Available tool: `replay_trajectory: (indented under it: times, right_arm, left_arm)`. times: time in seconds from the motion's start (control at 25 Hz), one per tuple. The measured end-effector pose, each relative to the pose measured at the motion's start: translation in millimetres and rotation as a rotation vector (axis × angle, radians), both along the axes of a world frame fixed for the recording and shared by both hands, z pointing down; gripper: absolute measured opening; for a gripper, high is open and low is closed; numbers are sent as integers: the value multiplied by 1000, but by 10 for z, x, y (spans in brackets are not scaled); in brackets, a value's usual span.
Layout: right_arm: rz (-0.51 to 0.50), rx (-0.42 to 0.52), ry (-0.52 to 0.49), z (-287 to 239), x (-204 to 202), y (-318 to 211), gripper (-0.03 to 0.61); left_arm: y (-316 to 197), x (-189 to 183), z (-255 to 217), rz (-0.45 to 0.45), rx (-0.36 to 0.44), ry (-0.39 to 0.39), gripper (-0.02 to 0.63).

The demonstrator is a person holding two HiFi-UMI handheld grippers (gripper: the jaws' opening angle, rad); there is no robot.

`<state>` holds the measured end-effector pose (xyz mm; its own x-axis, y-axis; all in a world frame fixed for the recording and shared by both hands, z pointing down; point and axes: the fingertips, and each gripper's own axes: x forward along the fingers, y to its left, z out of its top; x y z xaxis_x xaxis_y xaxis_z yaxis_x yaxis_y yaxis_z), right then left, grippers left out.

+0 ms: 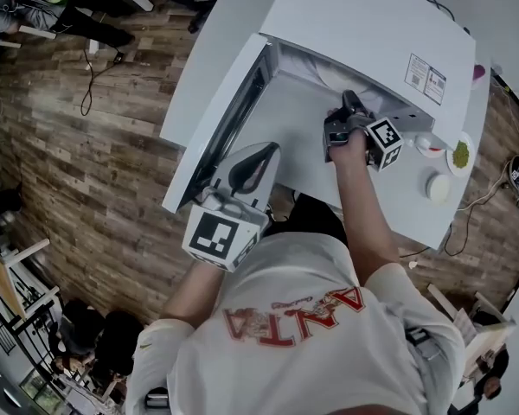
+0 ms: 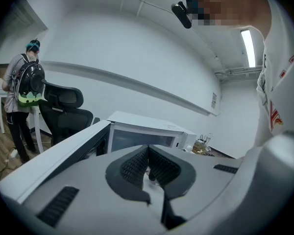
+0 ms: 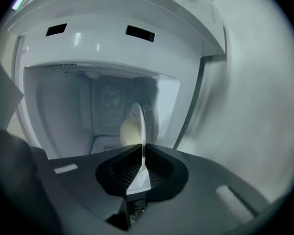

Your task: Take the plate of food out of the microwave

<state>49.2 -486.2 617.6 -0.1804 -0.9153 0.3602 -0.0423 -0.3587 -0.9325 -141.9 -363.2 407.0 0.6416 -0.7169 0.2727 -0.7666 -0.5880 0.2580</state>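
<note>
The open door (image 1: 214,124) is standing out on your left, walling off that side, and your left gripper (image 1: 253,167) is hanging just beside its outer edge. Your right gripper (image 1: 348,106) is sitting in the mouth of the microwave (image 1: 363,24). The cavity (image 3: 103,106) walls are closing in on both sides, the roof is pressing low, and the pinched plate (image 3: 136,124) is filling the middle. On the table (image 1: 398,219), a green-filled dish (image 1: 460,154) and a white disc (image 1: 438,187) are crowding the right, while the strip in front is lying open.

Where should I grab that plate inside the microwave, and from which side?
By its thin near rim, coming in through the microwave opening: the plate is flat, its edge fits between the jaws, and the food sits further in. The right gripper is shut on that rim.
</note>
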Motion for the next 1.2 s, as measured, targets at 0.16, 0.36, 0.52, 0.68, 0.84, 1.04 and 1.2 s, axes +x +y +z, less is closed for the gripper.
replay_trajectory:
  times: [0.16, 0.36, 0.52, 0.68, 0.84, 1.04, 1.2]
  right_arm:
    - [-10, 6, -10, -3, 0, 40, 17]
    - [-18, 11, -5, -9, -12, 129, 17]
    - [-29, 21, -14, -30, -55, 187, 17]
    - [-29, 42, -3, -30, -35, 140, 48]
    - [-8, 52, -37, 17, 9, 71, 49]
    - [-10, 75, -35, -5, 31, 47, 20]
    - [-11, 135, -36, -80, 34, 56, 18]
  left_arm:
    - [-33, -30, -53, 0, 15, 5, 11]
    - [-50, -31, -95, 9, 35, 14, 9]
    - [-8, -1, -119, 31, 46, 23, 11]
    - [22, 48, -85, 46, 38, 27, 11]
    - [26, 64, -71, 53, 37, 14, 9]
    - [-10, 6, -74, 37, 34, 7, 9]
    - [8, 21, -75, 44, 33, 10, 9]
